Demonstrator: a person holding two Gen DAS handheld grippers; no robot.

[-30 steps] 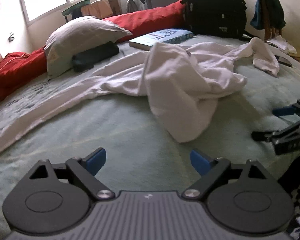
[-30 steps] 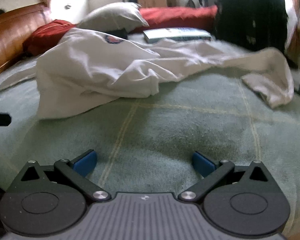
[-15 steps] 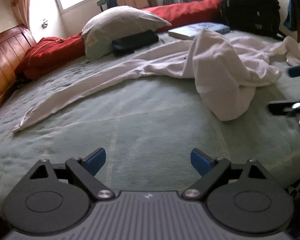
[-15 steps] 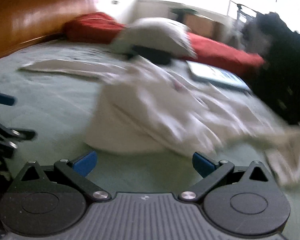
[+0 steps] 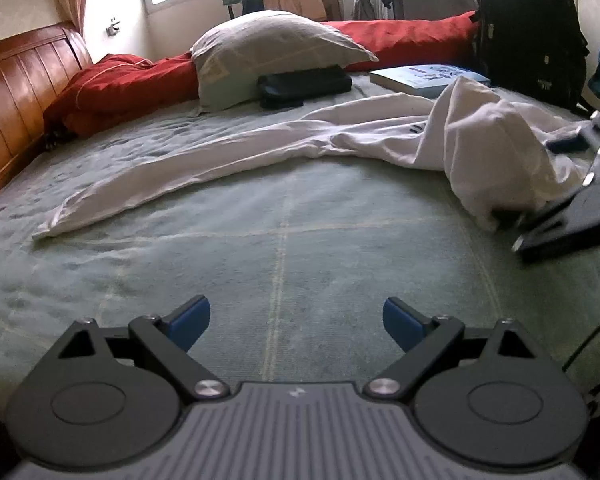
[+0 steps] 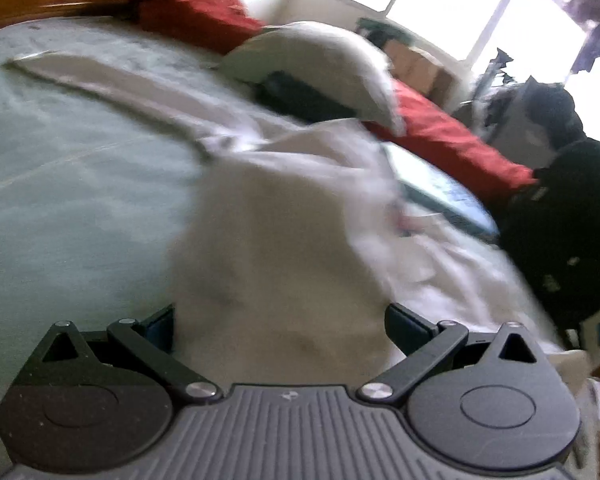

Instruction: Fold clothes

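Note:
A crumpled white long-sleeved garment (image 5: 380,140) lies on the green bedspread (image 5: 260,248), one sleeve (image 5: 148,188) stretched out to the left. My left gripper (image 5: 296,320) is open and empty, low over bare bedspread in front of the garment. My right gripper (image 6: 280,324) is open with a bunched fold of the white garment (image 6: 284,240) between its fingers; the view is blurred. The right gripper also shows in the left wrist view (image 5: 572,208), at the garment's right end.
A grey pillow (image 5: 276,52), a dark folded item (image 5: 304,84), a book (image 5: 428,78), red bolsters (image 5: 400,42) and a black backpack (image 5: 532,36) line the far side. A wooden headboard (image 5: 16,92) stands at the left.
The right gripper has moved forward and left onto the garment, so the cloth now sits between its fingers. The left gripper has swung left, away from the pile.

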